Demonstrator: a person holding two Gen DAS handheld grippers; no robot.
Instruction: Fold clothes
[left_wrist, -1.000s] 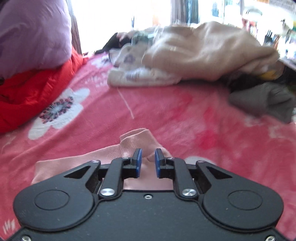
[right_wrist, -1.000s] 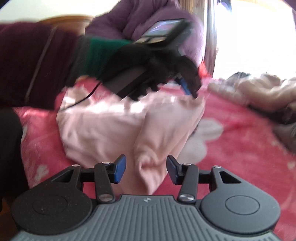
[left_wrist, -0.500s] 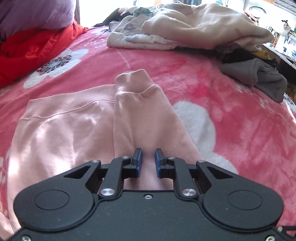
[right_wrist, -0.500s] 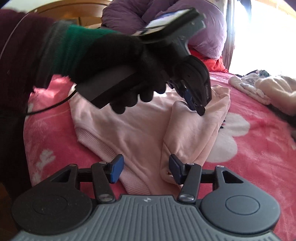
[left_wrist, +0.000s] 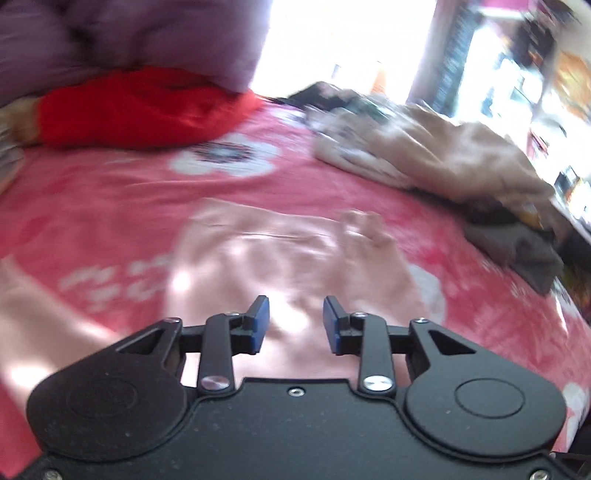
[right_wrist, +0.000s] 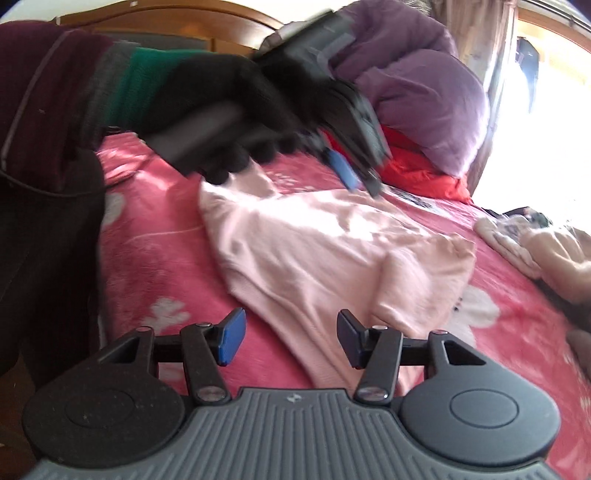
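A pale pink sweatshirt (left_wrist: 295, 258) lies spread on the red flowered blanket (left_wrist: 110, 206). One sleeve (right_wrist: 424, 280) is folded across its body. My left gripper (left_wrist: 295, 314) hovers over the near part of the garment. Its jaws are opening and no cloth is between them. In the right wrist view a black-gloved hand (right_wrist: 229, 122) holds the left gripper (right_wrist: 360, 177) above the sweatshirt's (right_wrist: 314, 251) far edge. My right gripper (right_wrist: 290, 332) is open over the near hem. Its jaws are closing slightly, with nothing pinched between them.
A purple duvet (right_wrist: 417, 96) and a red garment (left_wrist: 140, 107) sit at the head of the bed by a wooden headboard (right_wrist: 166, 18). A beige clothes pile (left_wrist: 436, 155) and a grey garment (left_wrist: 517, 243) lie to the right. A dark red sleeve (right_wrist: 44, 88) fills the left.
The left gripper let go of the pink sleeve, swung sideways over the sweatshirt and spread its jaws. The right gripper drew back a little toward the hem.
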